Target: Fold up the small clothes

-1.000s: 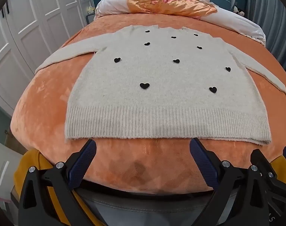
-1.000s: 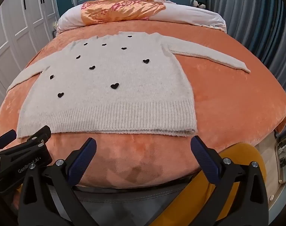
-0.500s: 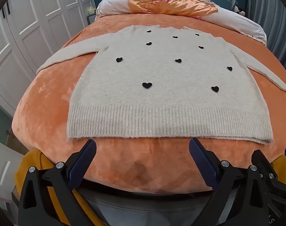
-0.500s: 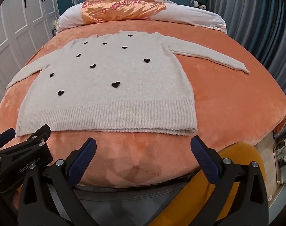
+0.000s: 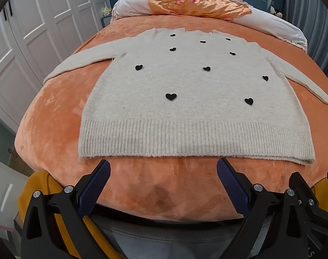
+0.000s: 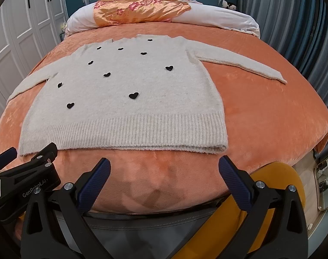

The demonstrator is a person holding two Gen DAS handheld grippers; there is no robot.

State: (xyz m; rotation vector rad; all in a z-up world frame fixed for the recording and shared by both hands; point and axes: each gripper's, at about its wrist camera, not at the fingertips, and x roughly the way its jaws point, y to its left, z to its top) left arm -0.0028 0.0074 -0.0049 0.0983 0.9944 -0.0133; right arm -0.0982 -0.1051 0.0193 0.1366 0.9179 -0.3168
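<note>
Left wrist view: the left gripper [image 5: 162, 173] sits at the bottom of the frame with its jaws spread wide and nothing between them, poised short of the ribbed hem [image 5: 185, 138] of the sweater [image 5: 185, 90]. The sweater, cream knit with black hearts, fills the centre of the frame, lying flat and face up on the orange bedspread [image 5: 51, 116], with its left sleeve [image 5: 82, 64] reaching toward the left edge of the frame and the other sleeve running off to the right. In my judgement it is spread this way so that the fold lines are easy to reach; no fold is yet made. Pillows [image 5: 198, 2] lie at the upper centre, well apart from the garment. Right wrist view: the right gripper [image 6: 164, 172] likewise stands wide open and empty at the bottom centre, near the hem but not touching it. The sweater occupies the centre and left of the frame, and its right sleeve [image 6: 239, 64] extends to the upper right. The left gripper's body shows at the lower left (its jaws cannot be judged from here). Both tools face the hem, which suggests a first grasp along the lower edge or corners.
</note>
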